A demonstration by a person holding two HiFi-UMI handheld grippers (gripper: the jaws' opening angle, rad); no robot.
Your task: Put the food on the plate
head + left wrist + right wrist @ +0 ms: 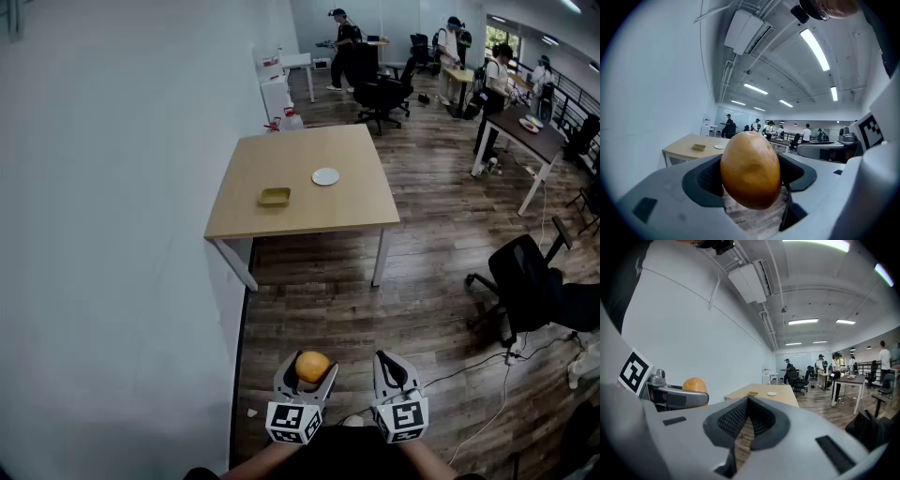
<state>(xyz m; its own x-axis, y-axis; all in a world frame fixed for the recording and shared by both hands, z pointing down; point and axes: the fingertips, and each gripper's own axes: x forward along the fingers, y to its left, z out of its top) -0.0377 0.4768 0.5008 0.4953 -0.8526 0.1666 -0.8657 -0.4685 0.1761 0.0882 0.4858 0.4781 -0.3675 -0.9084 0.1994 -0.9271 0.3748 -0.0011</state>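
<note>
Nearest to me, my left gripper (307,367) is clamped on the food (750,169), an egg-shaped, orange-brown piece with a smooth, faintly mottled skin. The left gripper view shows the dark ribbed pads pressing on its left and right flanks with the jaws spread wide around it, and its ends bulge out above and below the pads. It sits over bare wooden floor (319,300), well short of where it belongs. Just to its right, my right gripper (392,367) has its jaws pressed together with nothing between them. I judge the food to be firm and fairly light, since it keeps its shape under the pads. That rounded, glossy surface looks ready to squirt out if the grip drifts toward either tapered end. The hold I have looks like the right one: across the broadest part, with the long axis upright and steady pressure, not a hard squeeze. Being round, it may also roll once released, so I'd want it set down low and gently. Farther off, against the wall on the left, stands the light wooden table (347,211). A small yellow dish (275,197) lies on it, with the white plate (325,176) near it to the right and slightly farther. The plate looks empty. A black office chair (530,277) stands off to the right.
</note>
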